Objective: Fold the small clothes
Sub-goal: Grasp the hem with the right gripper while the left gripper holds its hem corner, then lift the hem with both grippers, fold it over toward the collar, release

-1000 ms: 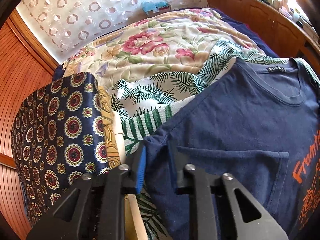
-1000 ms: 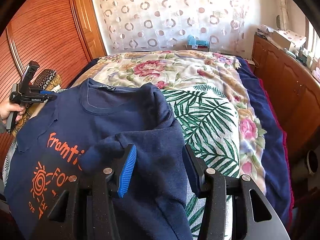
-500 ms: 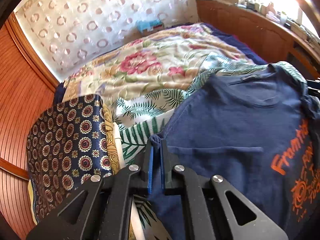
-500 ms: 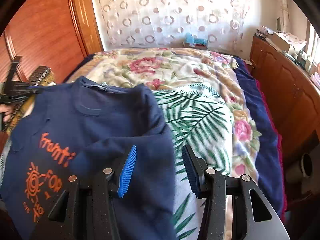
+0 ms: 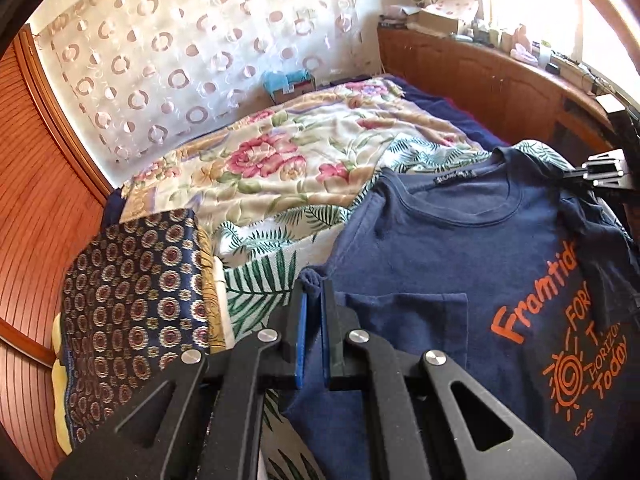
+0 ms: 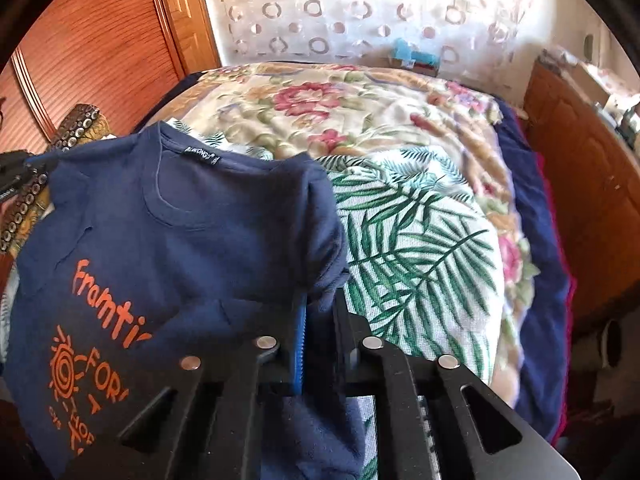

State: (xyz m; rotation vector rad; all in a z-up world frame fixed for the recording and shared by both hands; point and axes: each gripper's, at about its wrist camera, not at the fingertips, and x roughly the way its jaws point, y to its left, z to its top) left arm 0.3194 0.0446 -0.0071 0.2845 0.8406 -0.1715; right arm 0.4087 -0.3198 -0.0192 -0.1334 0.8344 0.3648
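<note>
- Left gripper point(image 5: 313, 308) pinching a bunched fold at the sleeve edge of the navy T-shirt point(image 5: 448, 256), blue pads nearly together on the cloth.
- Right gripper point(image 6: 320, 312) clamping the opposite sleeve of the same T-shirt point(image 6: 180, 248), fabric wadding up between the closed jaws.
- T-shirt lying front-up across the palm-leaf cloth point(image 6: 416, 240), collar toward 12 o'clock, orange "Framtid" lettering and sun print point(image 5: 568, 376) sitting at 4 o'clock in the left view.
- Floral bedspread point(image 5: 280, 152) stretching beyond the collar toward 12 o'clock.
- Patterned navy medallion cushion point(image 5: 136, 300) resting at 9 o'clock of the left gripper, just beside the palm-leaf cloth.
- Wooden cabinet point(image 6: 580, 184) standing at 3 o'clock in the right view.
</note>
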